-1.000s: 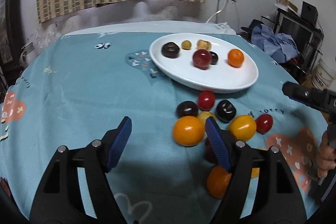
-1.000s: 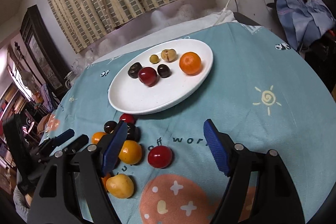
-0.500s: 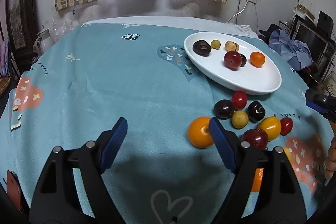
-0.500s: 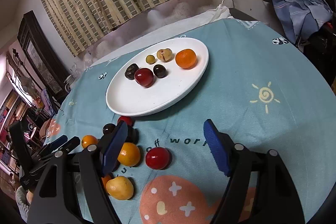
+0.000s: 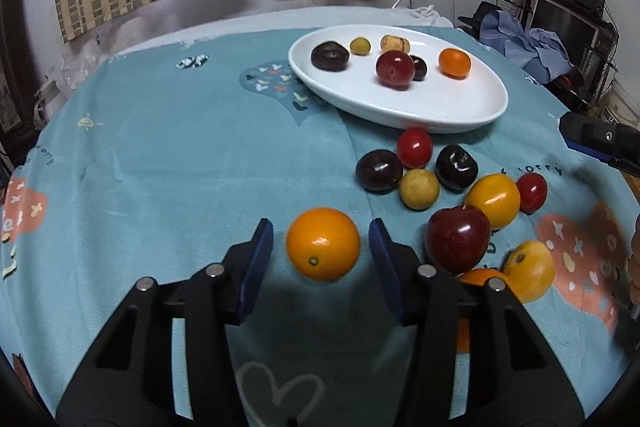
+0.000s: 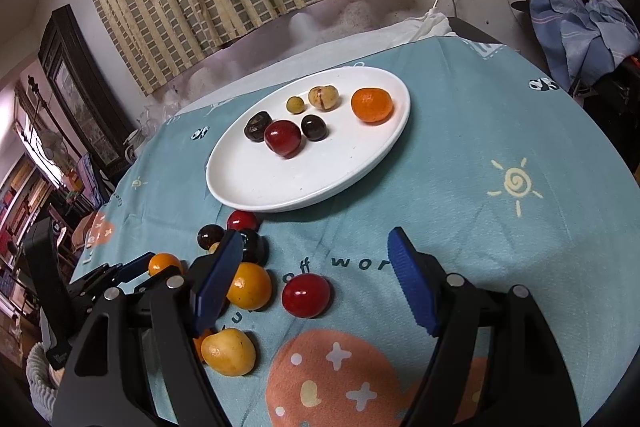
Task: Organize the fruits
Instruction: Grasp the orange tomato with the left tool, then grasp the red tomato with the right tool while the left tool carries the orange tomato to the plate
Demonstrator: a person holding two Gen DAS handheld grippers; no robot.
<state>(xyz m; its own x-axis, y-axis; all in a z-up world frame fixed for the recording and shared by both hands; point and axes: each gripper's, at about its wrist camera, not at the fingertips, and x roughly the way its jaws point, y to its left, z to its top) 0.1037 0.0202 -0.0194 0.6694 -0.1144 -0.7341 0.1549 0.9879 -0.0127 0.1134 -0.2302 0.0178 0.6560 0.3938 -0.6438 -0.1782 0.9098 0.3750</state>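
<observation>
Teal cloth (image 6: 460,155) reads "wor" — left gripper (image 5: 321,247) brackets orange (image 5: 323,243), untouched.

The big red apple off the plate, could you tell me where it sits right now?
In the left wrist view the apple lies on the tablecloth, just right of the left gripper, in front of a yellow fruit.

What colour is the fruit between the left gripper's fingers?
Orange, seen best in the left wrist view.
</observation>
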